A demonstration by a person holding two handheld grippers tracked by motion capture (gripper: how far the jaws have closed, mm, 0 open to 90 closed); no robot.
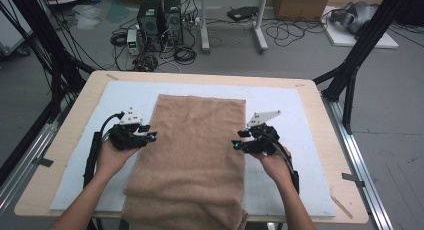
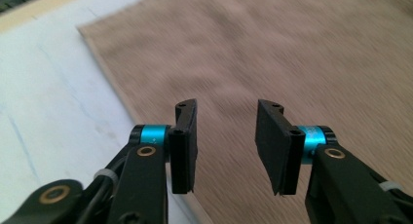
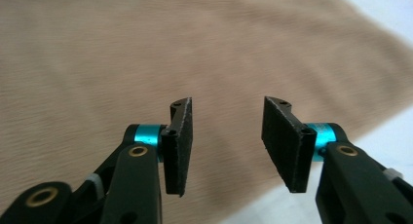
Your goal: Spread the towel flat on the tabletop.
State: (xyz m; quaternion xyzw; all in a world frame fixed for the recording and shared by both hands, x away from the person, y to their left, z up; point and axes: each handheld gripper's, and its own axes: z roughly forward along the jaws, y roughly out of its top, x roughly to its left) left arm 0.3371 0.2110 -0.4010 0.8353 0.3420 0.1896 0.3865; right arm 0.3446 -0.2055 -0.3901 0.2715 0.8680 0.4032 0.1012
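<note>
While both grippers sit over the long edges of the brown towel [image 1: 192,160], nothing is held. High view: towel lies folded on the white mat [image 1: 290,115], which covers the wooden table [image 1: 65,140]; its near end hangs over the table's front edge, its far end stops short of the mat's far edge. Left gripper [image 1: 150,136] is at the towel's left edge, tips pointing inward over the cloth. Right gripper [image 1: 236,144] mirrors it at the right edge, tips pointing inward. Each is held by a hand coming in from the bottom. Jaw gap is too small to judge from here.

Left gripper view: left gripper [image 2: 226,143] has its jaws partly open, clear gap between the pads, nothing in it. Blurred towel [image 2: 292,53] lies beyond them, with its edge running diagonally past the left-hand jaw and mat [image 2: 44,97] to that side. Cannot tell whether the tips touch the cloth.

Right gripper view: right gripper [image 3: 229,143] also has its jaws partly open, pads apart, gap empty. Towel [image 3: 146,48] spreads beyond both jaws; mat [image 3: 380,136] shows past the right-hand jaw. Contact with the cloth cannot be told.
</note>
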